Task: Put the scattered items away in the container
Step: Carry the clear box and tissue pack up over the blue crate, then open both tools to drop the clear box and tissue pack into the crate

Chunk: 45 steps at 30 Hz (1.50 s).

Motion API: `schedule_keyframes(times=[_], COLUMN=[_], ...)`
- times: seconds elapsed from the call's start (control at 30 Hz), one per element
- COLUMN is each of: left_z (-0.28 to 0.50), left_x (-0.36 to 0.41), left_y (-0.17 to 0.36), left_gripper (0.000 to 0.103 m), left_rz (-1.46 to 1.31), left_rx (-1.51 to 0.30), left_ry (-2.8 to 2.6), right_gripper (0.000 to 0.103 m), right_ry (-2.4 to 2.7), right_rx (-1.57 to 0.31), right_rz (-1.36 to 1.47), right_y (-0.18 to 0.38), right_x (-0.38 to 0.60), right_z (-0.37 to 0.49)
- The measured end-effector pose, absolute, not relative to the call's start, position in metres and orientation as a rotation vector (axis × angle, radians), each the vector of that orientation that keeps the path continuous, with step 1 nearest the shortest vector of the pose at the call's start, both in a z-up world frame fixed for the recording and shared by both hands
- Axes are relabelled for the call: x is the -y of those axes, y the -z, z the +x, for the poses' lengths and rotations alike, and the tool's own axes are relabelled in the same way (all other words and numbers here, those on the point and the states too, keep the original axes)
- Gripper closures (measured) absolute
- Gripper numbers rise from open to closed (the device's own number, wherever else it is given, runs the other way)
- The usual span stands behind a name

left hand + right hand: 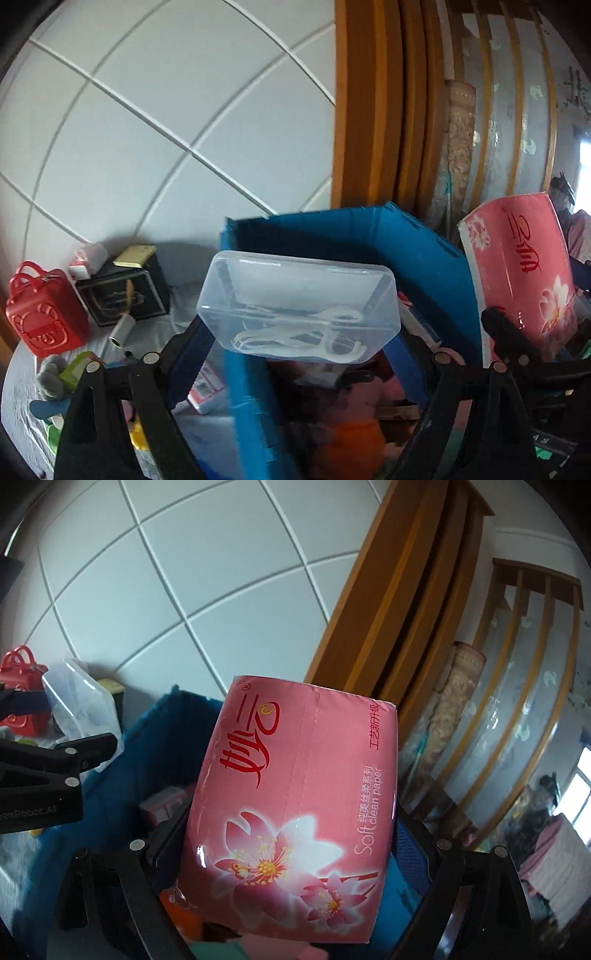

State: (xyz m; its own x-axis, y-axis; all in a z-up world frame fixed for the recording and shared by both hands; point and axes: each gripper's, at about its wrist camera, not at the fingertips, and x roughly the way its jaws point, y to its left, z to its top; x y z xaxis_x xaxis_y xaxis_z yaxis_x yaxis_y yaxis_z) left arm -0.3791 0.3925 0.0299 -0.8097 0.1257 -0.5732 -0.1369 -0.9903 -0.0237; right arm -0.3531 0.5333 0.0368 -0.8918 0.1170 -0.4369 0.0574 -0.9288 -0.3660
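A clear plastic box [299,306] of floss picks is held clamped between the jaws of the left gripper [295,347], directly above the blue bin [417,236], which fills the lower centre of the left wrist view. A pink tissue pack [295,805] is clamped likewise in the right gripper [288,849], over the bin's far side; in the left view it is seen at 3 o'clock.

The step in hand is judged to be the drop. Each load should be lowered past the rim before the jaws are parted, and the two releases kept apart so the grippers do not meet. The bin already holds soft toys, so the box is best set flat.

The box's long axis runs from 9 to 3 o'clock, lid uppermost. The pack's long axis runs from 6 to 12 o'clock, printed face toward the camera.

A red toy bag [40,310] and a black box [125,295] lie at 9 o'clock, outside the bin.
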Motion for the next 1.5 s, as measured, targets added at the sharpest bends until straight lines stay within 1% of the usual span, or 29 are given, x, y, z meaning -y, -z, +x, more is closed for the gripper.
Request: schedule_keyframes(times=[0.07,0.17,0.27,0.37,0.47,0.53,0.6,0.87,1.1,1.37,1.5], left_z=[-0.405,-0.434,-0.447,-0.449,-0.446,-0.445,-0.445,-0.451,-0.453,-0.453,-0.453], left_x=[-0.429,-0.463,-0.476,-0.479,-0.480,-0.480,-0.477,-0.465,-0.467,-0.470,-0.471], left_y=[-0.011,0.028,0.063,0.084,0.087,0.086,0.086,0.095,0.099,0.100,0.100], left_gripper=[0.014,0.014,0.014,0.014,0.013,0.006,0.001,0.001,0.001,0.001,0.001], left_rz=[-1.075,-1.326,-1.500,-1.612,-1.618,-1.612,-1.628,-1.718,-1.751,-1.740,-1.736], left_rx=[-0.076,-0.153,-0.203,-0.212,-0.236,-0.237,-0.211,-0.166,-0.227,-0.255,-0.254], left_ry=[-2.789,-2.691,-2.612,-2.534,-2.555,-2.556,-2.549,-2.562,-2.544,-2.528,-2.520], right_gripper=[0.009,0.009,0.009,0.009,0.009,0.009,0.009,0.009,0.008,0.007,0.005], right_ry=[-2.962,-2.945,-2.940,-2.933,-2.940,-2.948,-2.953,-3.013,-3.005,-2.965,-2.944], right_rx=[0.589,0.588,0.600,0.647,0.657,0.667,0.664,0.636,0.637,0.646,0.646], right_rz=[-0.799,-0.899,-0.987,-1.057,-1.132,-1.146,-1.194,-1.388,-1.596,-1.640,-1.668], right_y=[-0.026,-0.010,0.006,0.020,0.027,0.029,0.032,0.040,0.054,0.059,0.058], right_x=[-0.557,-0.582,-0.595,-0.597,-0.597,-0.595,-0.595,-0.587,-0.584,-0.585,-0.588], right_z=[-0.369,-0.388,-0.403,-0.413,-0.418,-0.419,-0.425,-0.447,-0.464,-0.466,-0.467])
